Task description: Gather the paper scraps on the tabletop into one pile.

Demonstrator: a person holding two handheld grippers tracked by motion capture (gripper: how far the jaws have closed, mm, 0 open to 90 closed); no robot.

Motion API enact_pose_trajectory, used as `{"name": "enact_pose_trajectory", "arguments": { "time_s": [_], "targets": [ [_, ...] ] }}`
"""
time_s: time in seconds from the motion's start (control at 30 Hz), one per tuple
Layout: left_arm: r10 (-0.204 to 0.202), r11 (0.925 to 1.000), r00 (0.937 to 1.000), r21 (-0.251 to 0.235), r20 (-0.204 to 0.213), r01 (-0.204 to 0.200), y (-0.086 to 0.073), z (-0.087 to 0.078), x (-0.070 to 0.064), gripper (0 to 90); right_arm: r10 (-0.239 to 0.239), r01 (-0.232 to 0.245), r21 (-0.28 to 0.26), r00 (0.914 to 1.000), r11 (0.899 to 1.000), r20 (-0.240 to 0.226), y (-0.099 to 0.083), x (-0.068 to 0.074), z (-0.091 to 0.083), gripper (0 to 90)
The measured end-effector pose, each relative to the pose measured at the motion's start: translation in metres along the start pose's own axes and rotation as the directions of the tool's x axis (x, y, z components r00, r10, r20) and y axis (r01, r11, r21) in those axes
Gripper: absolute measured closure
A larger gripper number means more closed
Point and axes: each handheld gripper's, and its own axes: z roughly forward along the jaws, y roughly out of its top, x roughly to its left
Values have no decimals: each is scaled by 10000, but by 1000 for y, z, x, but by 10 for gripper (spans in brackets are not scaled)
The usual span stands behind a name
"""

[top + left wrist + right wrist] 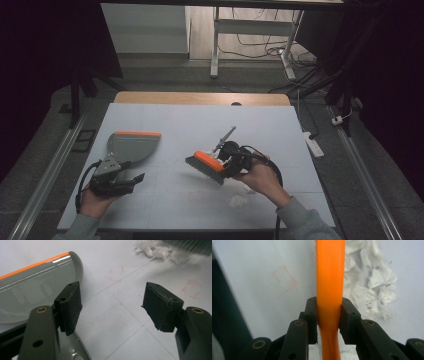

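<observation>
Small hand brush with orange plastic back and grey bristles (pixel 206 166), mid-table: light, stiff handle, bendy bristles; best held at the handle. Pinched there by right gripper (pixel 329 315), jaws closed on orange. Crumpled white paper scraps (pixel 372 280) right beside, featherlight. Grey plastic dustpan with orange lip (pixel 131 145) far left, near left gripper (pixel 112 307), jaws spread, empty.

Left gripper (pixel 136 178) low at the near left, jaws wide apart; right gripper (pixel 223 162) clamped, held by right hand (pixel 260 175).
</observation>
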Motion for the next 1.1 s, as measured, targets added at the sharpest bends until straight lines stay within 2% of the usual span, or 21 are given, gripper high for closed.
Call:
{"name": "enact_pose_trajectory", "arguments": {
  "time_s": [0.07, 0.2, 0.3, 0.37, 0.4, 0.47, 0.57, 0.6, 0.67, 0.7, 0.77, 0.8, 0.83, 0.87, 0.93, 1.0, 1.1],
  "targets": [
    [14, 10000, 10000, -17, 2, -14, 0, 0, 0, 321, -163, 167, -244, 9998, 9996, 140, -5, 1, -15, 707],
    [18, 10000, 10000, -24, 0, -18, 1, 0, -1, 321, -488, 497, -260, 9982, 9984, 338, -21, 4, -38, 707],
    [6, 10000, 10000, -26, -11, -6, 1, 0, -1, 321, -969, 969, 149, 9953, 9952, -53, -37, 8, -42, 707],
    [0, 10000, 10000, -10, -3, 0, 1, 0, -1, 321, -1329, 1344, 574, 9907, 9893, -282, -48, 14, -37, 707],
    [8, 10000, 10000, -2, 0, -8, 1, 0, -1, 321, -1510, 1543, 842, 9875, 9844, -447, -53, 18, -34, 707],
    [27, 10000, 10000, 12, -1, -27, 1, 1, -1, 321, -2004, 2096, 1342, 9765, 9685, -786, -63, 28, -26, 706],
    [32, 10000, 10000, 36, 11, -32, 2, 2, -2, 321, -2645, 2767, 1925, 9605, 9415, -871, -72, 38, -15, 707],
    [40, 10000, 10000, 46, 17, -40, 2, 3, -2, 321, -2804, 2898, 2049, 9570, 9349, -741, -73, 40, -12, 706],
    [65, 10000, 10000, 53, 17, -65, 2, 3, -3, 321, -3059, 3124, 2287, 9499, 9220, -641, -72, 40, -6, 707],
    [74, 10000, 10000, 58, 21, -74, 3, 4, -3, 321, -3059, 3117, 2311, 9501, 9216, -615, -71, 40, -5, 707],
    [74, 10000, 10000, 65, 23, -74, 3, 4, -3, 321, -3327, 3326, 2233, 9422, 9162, -383, -64, 37, -1, 707],
    [67, 10000, 10000, 69, 22, -67, 3, 4, -3, 321, -3365, 3343, 2281, 9412, 9144, -304, -60, 34, 1, 706],
    [58, 10000, 10000, 65, 22, -58, 2, 4, -2, 321, -3348, 3335, 2284, 9417, 9146, -342, -56, 32, 3, 706],
    [54, 10000, 10000, 66, 16, -54, 2, 4, -2, 321, -3489, 3469, 2216, 9366, 9113, -317, -52, 28, 6, 706],
    [36, 10000, 10000, 67, 13, -37, 2, 4, -2, 321, -3505, 3466, 2229, 9363, 9111, -231, -43, 23, 9, 706],
    [36, 10000, 10000, 74, 18, -37, 1, 4, -2, 321, -3699, 3603, 2138, 9290, 9080, 57, -35, 17, 11, 706],
    [42, 10000, 10000, 81, 26, -42, 1, 4, -2, 321, -3760, 3618, 2024, 9260, 9100, 352, -25, 7, 15, 706]
  ]
}}
